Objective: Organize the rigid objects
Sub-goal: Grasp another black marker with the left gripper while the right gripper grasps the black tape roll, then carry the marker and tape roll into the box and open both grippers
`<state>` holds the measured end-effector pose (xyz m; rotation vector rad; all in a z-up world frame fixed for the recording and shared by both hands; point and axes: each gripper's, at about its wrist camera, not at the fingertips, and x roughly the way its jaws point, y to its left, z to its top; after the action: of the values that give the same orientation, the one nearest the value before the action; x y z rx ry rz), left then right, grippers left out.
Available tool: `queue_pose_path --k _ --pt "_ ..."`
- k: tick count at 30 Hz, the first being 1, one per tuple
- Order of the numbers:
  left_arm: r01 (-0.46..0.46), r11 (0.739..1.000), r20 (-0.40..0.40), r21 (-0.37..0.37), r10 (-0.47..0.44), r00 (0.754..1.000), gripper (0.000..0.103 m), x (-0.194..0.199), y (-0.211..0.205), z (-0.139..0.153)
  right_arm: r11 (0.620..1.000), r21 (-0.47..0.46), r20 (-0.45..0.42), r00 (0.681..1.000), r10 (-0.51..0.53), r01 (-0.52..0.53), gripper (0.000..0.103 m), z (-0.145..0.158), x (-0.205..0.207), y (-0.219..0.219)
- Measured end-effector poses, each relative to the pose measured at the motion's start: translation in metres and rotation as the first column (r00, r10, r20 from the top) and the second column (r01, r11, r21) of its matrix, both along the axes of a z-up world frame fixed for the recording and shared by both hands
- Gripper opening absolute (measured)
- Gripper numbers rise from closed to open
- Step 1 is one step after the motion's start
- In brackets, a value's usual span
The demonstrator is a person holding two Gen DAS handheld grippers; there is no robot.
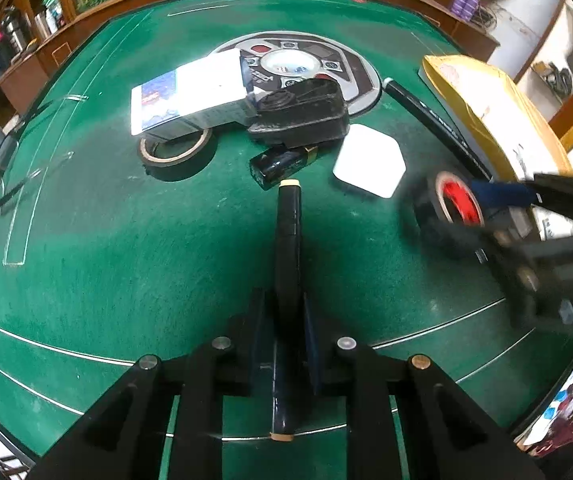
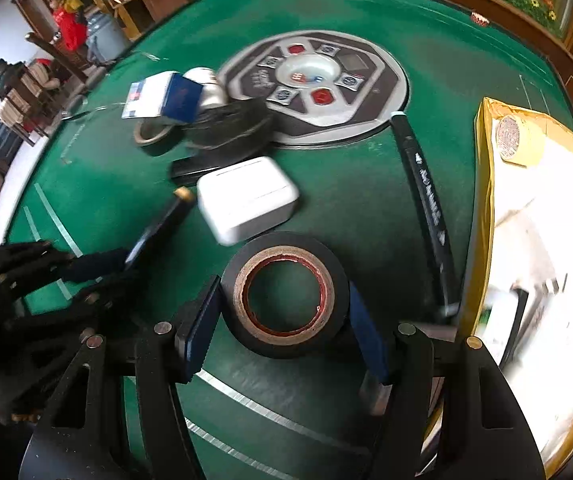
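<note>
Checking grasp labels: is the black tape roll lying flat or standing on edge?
Lying flat: the black tape roll shows its open core facing up, resting on the green table.

A green felt table with a round grey control panel, wooden shelving and seated people behind.

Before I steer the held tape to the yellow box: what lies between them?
A long black marker lies on the felt between the black tape roll and the yellow box, seen in the right wrist view.
</note>
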<state>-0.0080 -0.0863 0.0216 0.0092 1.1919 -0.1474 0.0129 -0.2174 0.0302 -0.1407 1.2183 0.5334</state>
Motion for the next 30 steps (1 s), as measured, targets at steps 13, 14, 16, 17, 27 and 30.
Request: queue_pose_path --k 13,14,16,17,27,30 --pt "0.049 0.998 0.085 -0.048 -0.045 0.995 0.017 0.003 -0.016 0.033 0.997 0.054 0.017 0.998 -0.062 0.061 0.063 0.015 -0.023 -0.02" --pt "0.055 0.997 0.085 -0.047 -0.051 0.995 0.017 0.003 -0.018 0.033 0.996 0.059 0.016 0.997 -0.071 0.07 0.063 0.015 -0.024 -0.024" --pt "0.063 0.997 0.087 -0.051 -0.058 0.995 0.017 0.004 -0.022 0.035 0.995 0.063 0.017 0.997 -0.082 0.081 0.063 0.017 -0.024 -0.028" --pt "0.066 0.996 0.086 -0.053 -0.061 0.994 0.017 0.004 -0.024 0.035 0.994 0.065 0.019 0.996 -0.088 0.087 0.063 0.018 -0.025 -0.031" --pt "-0.027 0.992 0.009 -0.119 0.028 1.0 0.019 0.011 0.007 0.042 0.985 0.098 0.02 0.989 -0.145 0.142 0.063 0.026 -0.034 -0.063" --pt "-0.051 0.993 -0.044 -0.105 0.047 0.998 0.02 0.007 0.014 0.031 0.983 0.104 0.014 0.988 -0.155 0.153 0.063 0.024 -0.036 -0.068"
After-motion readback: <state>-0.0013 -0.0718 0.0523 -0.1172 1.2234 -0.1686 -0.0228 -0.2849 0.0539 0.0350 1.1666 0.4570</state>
